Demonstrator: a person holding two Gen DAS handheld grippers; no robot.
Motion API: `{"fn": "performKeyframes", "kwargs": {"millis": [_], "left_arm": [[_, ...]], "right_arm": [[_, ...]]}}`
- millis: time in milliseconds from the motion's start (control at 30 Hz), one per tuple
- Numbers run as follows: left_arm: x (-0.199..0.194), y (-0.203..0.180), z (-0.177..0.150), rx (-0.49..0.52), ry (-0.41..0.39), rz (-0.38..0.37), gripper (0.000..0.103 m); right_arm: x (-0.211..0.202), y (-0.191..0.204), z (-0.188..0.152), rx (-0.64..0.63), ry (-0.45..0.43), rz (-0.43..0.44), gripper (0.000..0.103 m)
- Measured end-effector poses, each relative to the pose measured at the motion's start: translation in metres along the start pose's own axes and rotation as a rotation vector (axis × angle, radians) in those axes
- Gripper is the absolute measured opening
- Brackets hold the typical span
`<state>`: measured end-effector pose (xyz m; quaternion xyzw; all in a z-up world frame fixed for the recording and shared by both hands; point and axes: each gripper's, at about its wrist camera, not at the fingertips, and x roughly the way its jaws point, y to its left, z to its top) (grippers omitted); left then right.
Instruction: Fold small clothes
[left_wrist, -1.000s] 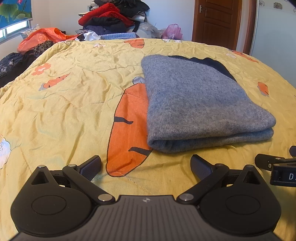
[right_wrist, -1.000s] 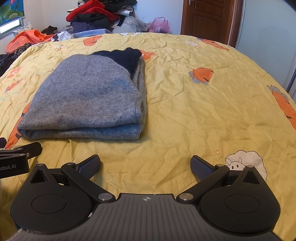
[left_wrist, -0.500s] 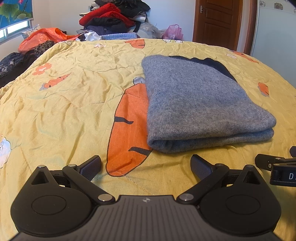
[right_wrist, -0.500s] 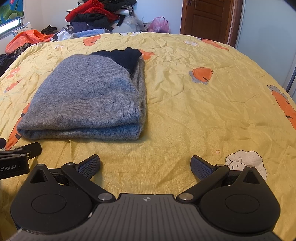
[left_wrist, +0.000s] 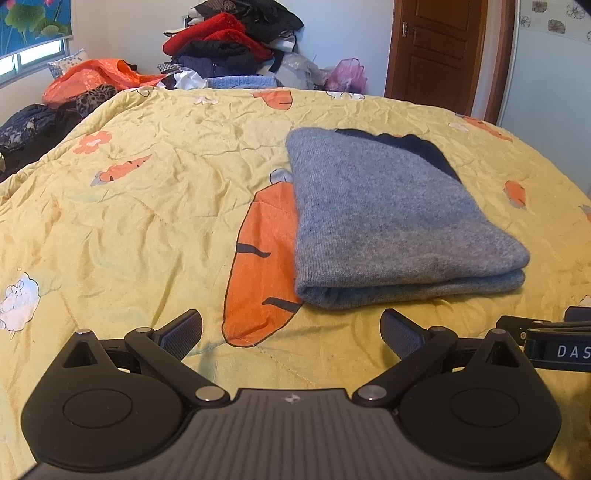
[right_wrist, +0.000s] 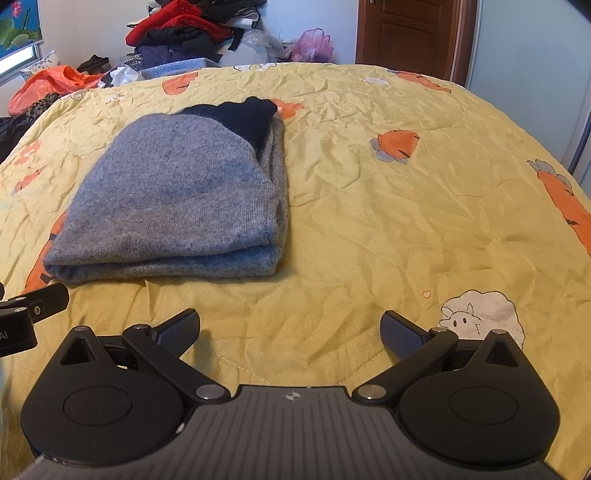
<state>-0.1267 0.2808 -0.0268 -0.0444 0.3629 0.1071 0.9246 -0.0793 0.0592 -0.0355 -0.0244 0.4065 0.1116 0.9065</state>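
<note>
1. Your left gripper (left_wrist: 291, 328) hovers low over the bed (left_wrist: 147, 221), its fingers (left_wrist: 183, 330) spread wide and holding nothing.
2. Your right gripper (right_wrist: 290, 328) sits the same way, fingers (right_wrist: 400, 334) wide apart and empty, just beside the left one; each shows at the edge of the other's view.
3. The grey sweater (left_wrist: 391, 221) lies folded into a thick rectangle on the yellow carrot-print quilt (right_wrist: 406, 206), ahead of both grippers and apart from them. From your left view it sits ahead to the right; from your right view, ahead to the left.
4. A dark navy part (right_wrist: 243, 116) of the sweater shows at its far end.
5. The folded edge nearest you is stacked in layers, partly covering a large orange carrot (left_wrist: 262, 266) print.
6. A pile of clothes (left_wrist: 229, 48) rises beyond the far side of the bed, with a brown door (left_wrist: 439, 51) to its right.
</note>
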Motion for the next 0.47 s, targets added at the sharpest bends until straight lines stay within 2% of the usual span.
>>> {"fn": "performKeyframes", "kwargs": {"millis": [467], "left_arm": [[-0.0043, 0.0015, 0.0020, -0.007, -0.009, -0.001, 0.103]], "right_arm": [[-0.0047, 0.0018, 0.0017, -0.004, 0.002, 0.008, 0.103]]}}
